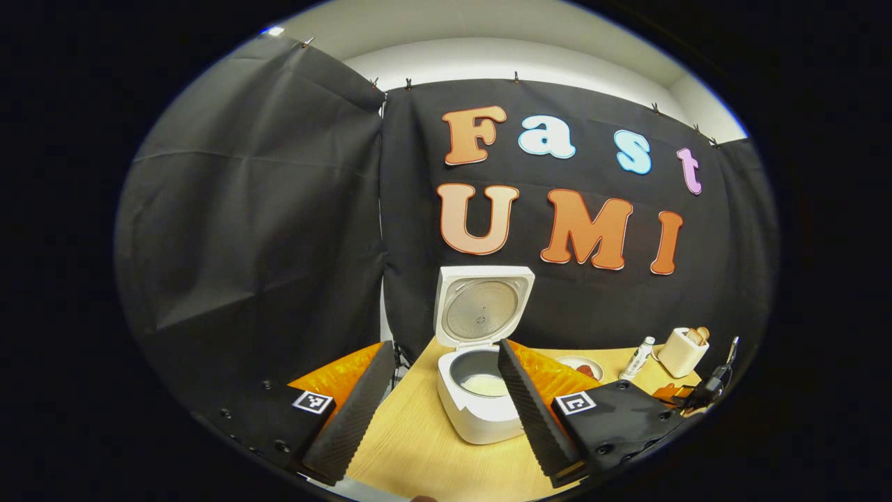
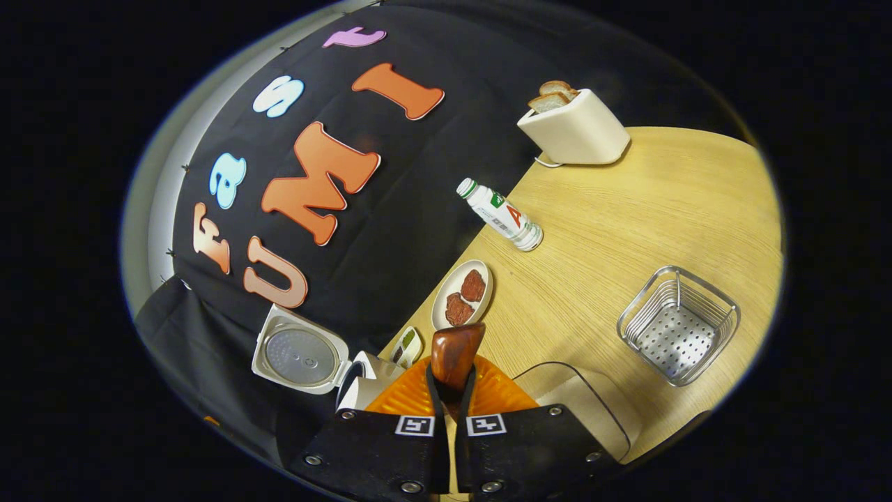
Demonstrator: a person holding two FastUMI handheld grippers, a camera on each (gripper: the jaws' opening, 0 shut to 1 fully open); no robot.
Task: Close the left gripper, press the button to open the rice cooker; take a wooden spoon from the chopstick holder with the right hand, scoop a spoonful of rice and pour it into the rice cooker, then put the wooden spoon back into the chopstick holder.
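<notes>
The white rice cooker (image 1: 481, 411) stands on the wooden table with its lid (image 1: 484, 307) raised. A pale layer lies in its pot (image 1: 484, 383). My left gripper (image 1: 444, 346) is open, its fingers either side of the cooker and short of it, holding nothing. My right gripper (image 2: 451, 390) is shut on the handle of the wooden spoon (image 2: 456, 352), whose reddish-brown bowl sticks out past the fingertips. The right gripper view is rolled; in it the open cooker (image 2: 300, 355) lies to the lower left. The metal chopstick holder (image 2: 679, 324) sits empty to the right.
A plate with red pieces (image 2: 463, 296), a small bottle (image 2: 502, 215) and a toaster with bread (image 2: 575, 129) line the table's back edge. A clear container (image 2: 585, 401) stands close by my right gripper. In the left gripper view the toaster (image 1: 683, 352) is far right.
</notes>
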